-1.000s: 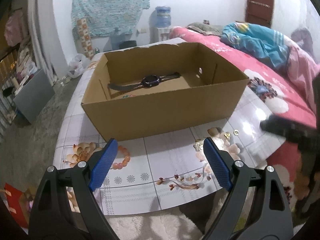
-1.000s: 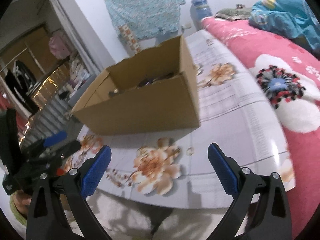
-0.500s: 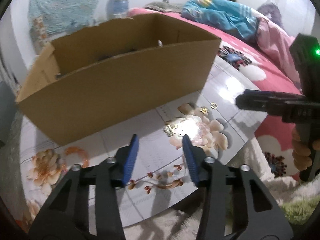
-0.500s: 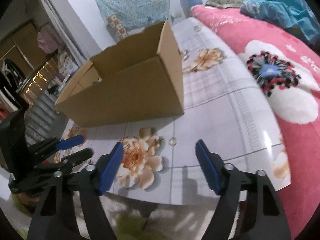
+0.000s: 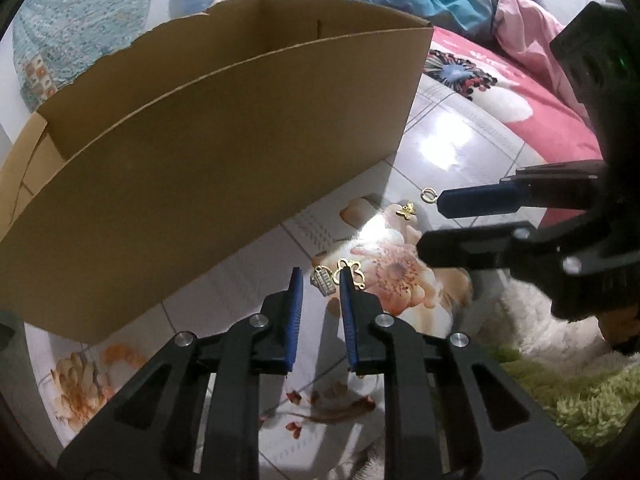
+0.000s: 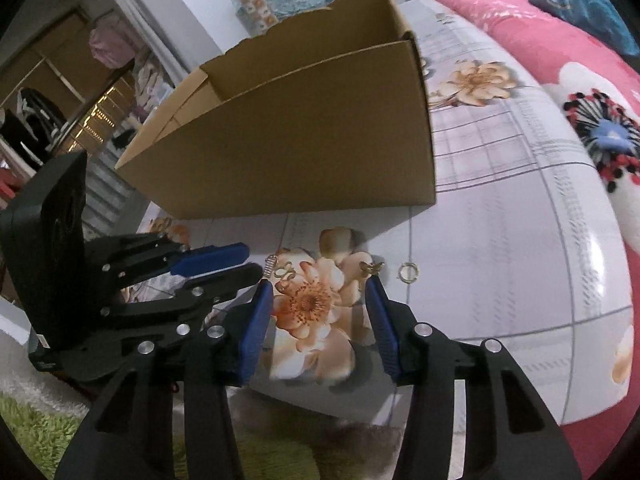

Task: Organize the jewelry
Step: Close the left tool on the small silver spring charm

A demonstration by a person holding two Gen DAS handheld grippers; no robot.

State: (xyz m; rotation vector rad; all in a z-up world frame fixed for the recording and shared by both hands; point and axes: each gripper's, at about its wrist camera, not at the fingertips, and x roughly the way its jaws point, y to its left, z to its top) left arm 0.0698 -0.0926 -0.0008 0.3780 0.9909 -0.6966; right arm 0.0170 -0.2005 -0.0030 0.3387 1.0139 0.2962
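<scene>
Small charms lie on the flower-print table [image 5: 460, 132] in front of a cardboard box [image 5: 200, 168]. My left gripper [image 5: 320, 280] points down at a silver charm [image 5: 323, 282]. Its jaws are closing, with the charm between the fingertips and gaps on both sides. A gold flower-shaped charm [image 5: 354, 272] lies just right of it. Farther right are a gold butterfly [image 5: 406, 211] and a gold ring [image 5: 429, 195]. My right gripper [image 6: 318, 286] is closing over the printed flower with nothing between its pads. The butterfly [image 6: 370, 267] sits at its right fingertip, with the ring [image 6: 408, 271] beyond. The box's inside is hidden.
The box [image 6: 300, 140] stands close behind the charms. The two grippers are near each other, the left gripper [image 6: 253, 262] just left of the right one. A pink flowered bed [image 6: 560, 40] borders the table on the right. A green rug [image 6: 32, 432] lies below the table's edge.
Both grippers have come down towards the table and their jaws have narrowed a lot. The left one turned towards the charms. The box's inside and the watch in it have gone out of sight.
</scene>
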